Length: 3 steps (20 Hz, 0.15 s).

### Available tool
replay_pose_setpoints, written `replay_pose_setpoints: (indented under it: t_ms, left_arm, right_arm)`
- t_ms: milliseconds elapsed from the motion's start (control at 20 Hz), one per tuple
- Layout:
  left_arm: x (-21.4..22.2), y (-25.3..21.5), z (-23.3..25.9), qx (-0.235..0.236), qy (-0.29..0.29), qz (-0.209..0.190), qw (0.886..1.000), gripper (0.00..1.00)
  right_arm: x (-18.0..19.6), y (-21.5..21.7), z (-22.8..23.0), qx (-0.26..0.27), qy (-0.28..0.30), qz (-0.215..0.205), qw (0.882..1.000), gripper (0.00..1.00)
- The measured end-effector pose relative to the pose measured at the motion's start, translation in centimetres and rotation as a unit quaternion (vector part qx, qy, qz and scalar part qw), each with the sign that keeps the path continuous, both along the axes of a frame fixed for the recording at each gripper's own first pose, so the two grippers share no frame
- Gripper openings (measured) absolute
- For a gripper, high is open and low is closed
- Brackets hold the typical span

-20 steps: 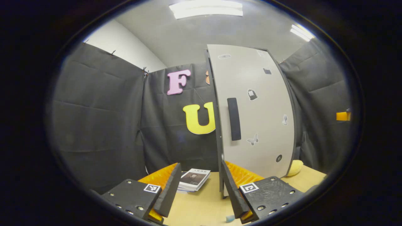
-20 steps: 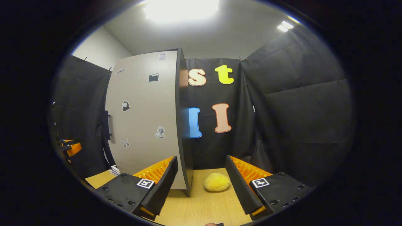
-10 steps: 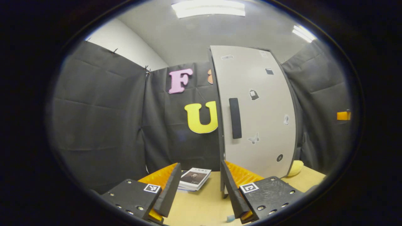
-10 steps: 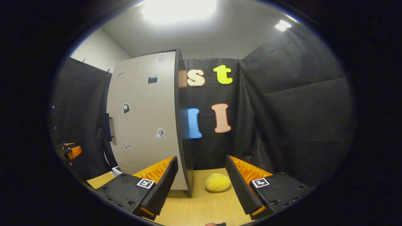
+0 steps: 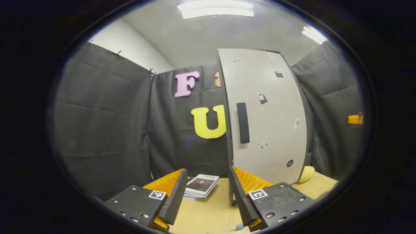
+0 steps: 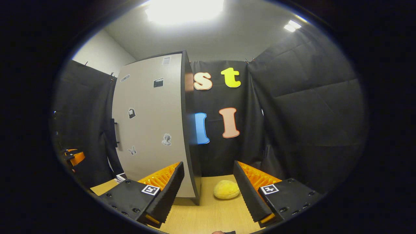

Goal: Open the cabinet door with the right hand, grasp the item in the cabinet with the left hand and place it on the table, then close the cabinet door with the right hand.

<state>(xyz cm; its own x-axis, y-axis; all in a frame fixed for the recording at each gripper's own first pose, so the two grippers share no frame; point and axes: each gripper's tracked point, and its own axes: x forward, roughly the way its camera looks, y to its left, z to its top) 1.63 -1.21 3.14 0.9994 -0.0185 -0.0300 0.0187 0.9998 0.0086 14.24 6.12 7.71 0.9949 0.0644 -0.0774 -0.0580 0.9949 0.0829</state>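
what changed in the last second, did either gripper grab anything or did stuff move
Hardly anything. In both views the cabinet slides slightly rightward in frame, so both cameras drifted a little; nothing was grasped or released. The left gripper and right gripper keep their jaws open and empty. The door stays closed, its handle untouched, and the book and yellow plush lie on the table as before.

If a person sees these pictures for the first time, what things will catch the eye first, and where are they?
The tall pale grey cabinet with small stickers stands upright on the light wooden table, its door shut, with a black vertical handle. A yellow fuzzy round toy lies on the table beside the cabinet, ahead of the open right gripper. A paperback book lies before the open left gripper.
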Motion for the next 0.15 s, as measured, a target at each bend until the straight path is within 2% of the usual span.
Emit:
replay_pose_setpoints:
  t_ms: [150]
  left_arm:
    - [0.02,-0.02,0.01,-0.003,0.001,0.001,1.0,0.75]
  right_arm:
    - [0.02,0.27,0.36,-0.005,-0.004,0.001,1.0,0.96]
